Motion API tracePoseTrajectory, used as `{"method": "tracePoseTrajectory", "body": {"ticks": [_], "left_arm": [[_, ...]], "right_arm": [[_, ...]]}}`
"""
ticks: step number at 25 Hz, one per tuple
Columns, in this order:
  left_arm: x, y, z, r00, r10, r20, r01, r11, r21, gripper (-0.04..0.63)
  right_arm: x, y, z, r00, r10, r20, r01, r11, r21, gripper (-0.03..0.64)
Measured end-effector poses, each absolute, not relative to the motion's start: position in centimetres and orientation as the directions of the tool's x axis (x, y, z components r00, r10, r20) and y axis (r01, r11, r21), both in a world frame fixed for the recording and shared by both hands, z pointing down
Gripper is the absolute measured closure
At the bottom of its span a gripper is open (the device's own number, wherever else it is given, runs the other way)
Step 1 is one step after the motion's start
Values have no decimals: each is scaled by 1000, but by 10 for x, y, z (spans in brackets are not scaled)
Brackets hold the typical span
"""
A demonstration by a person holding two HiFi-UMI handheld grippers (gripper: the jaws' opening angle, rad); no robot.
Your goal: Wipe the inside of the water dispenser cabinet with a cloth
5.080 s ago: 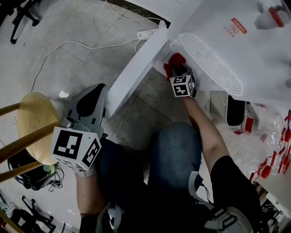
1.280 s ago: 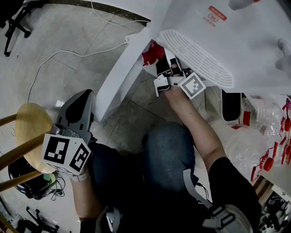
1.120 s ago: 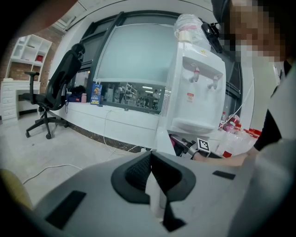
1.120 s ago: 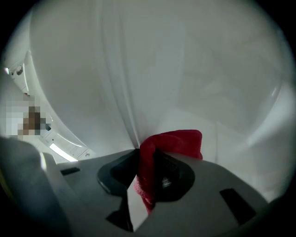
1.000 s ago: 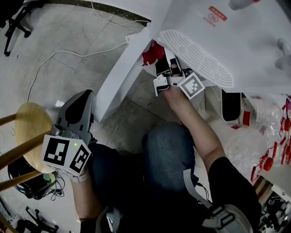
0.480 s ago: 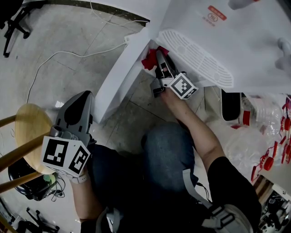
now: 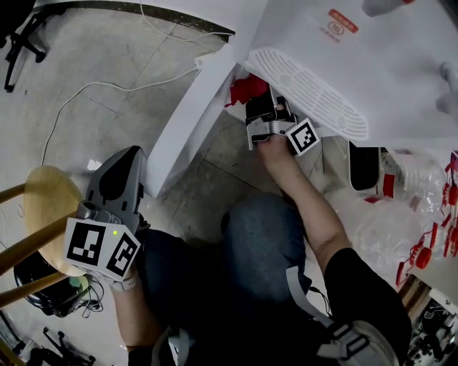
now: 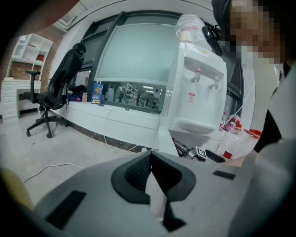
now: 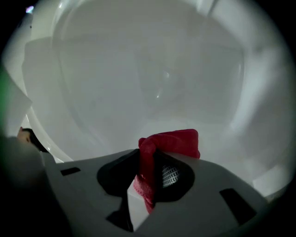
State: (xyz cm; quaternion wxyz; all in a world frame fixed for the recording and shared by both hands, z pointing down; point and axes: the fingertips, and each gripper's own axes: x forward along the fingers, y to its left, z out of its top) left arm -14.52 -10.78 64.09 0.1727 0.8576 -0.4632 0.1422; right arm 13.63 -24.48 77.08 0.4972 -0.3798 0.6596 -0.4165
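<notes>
One crumpled red cloth point(image 9: 175, 141) is pinched by the right tool point(image 9: 150, 162).

No wording can be read anywhere in the scene. The water dispenser point(image 7: 401, 64) carries a small red label point(image 7: 342, 20) on its white front, its print too small to make out. The cubes on the left gripper point(image 7: 123, 159) and right gripper point(image 7: 256, 99) bear black-and-white square markers point(image 7: 86, 243), patterns without letters or numbers.
</notes>
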Motion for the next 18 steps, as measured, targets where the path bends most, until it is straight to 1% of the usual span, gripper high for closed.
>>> {"method": "tracePoseTrajectory", "body": {"ticks": [7,10,14,18], "left_arm": [[-147,-113,646,529,-741,413,-844,-508,170,589],[-149,-115,648,529,-740,414,-845,-506,175,589],[-148,-116,650,532,-737,416,-843,-508,177,589],[-147,-118,651,535,-735,416,-841,-511,179,589]], "right_arm": [[141,-241,739,-171,-834,-524,155,503,-850,515],[146,-237,727,-148,-800,-581,217,547,-809,515],[152,-230,722,-120,-804,-583,233,548,-804,520],[164,-218,723,-96,-829,-551,175,531,-829,523]]}}
